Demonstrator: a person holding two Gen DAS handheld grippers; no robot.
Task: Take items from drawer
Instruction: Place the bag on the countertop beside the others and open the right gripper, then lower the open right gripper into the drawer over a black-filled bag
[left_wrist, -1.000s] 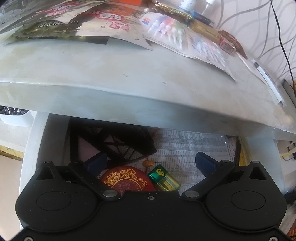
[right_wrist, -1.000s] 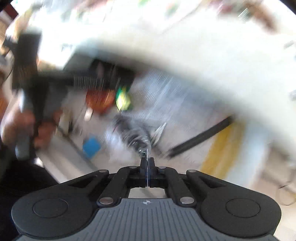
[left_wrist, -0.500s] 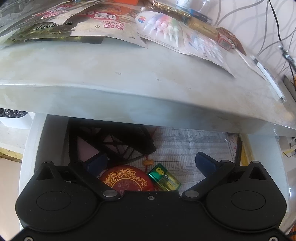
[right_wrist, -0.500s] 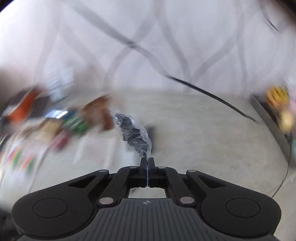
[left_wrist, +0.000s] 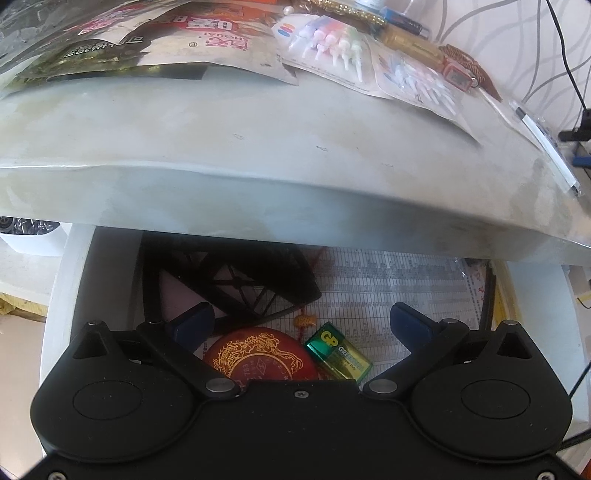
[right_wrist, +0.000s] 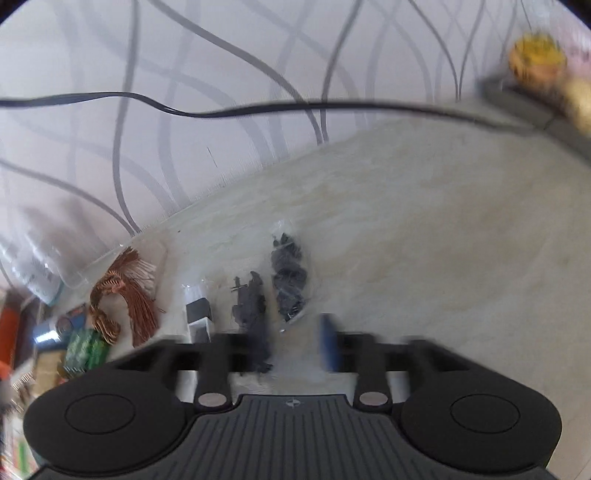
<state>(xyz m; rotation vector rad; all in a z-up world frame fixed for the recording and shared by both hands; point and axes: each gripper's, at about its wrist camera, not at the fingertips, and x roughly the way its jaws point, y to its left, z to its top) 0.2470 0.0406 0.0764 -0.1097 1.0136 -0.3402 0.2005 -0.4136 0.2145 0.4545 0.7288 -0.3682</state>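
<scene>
Left wrist view: the countertop (left_wrist: 258, 147) overhangs the open drawer (left_wrist: 62, 295), hiding its back; the left gripper (left_wrist: 299, 317) hangs spread over a red disc (left_wrist: 258, 360) and green battery (left_wrist: 338, 356), both partly cut off. Motion-blurred, the right gripper (right_wrist: 295, 345) is opening, nothing between its fingers; a clear bag of black parts (right_wrist: 290, 280) lies just ahead on pale stone, near the patterned wall (right_wrist: 221, 55).

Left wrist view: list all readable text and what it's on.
"GP" and "GREENCELL": green battery in the drawer.
"783": red round disc; its other marks are too small.
Snack bags on the countertop: large print, upside down, not legible.
Printed sheet lining the drawer: too small.
</scene>
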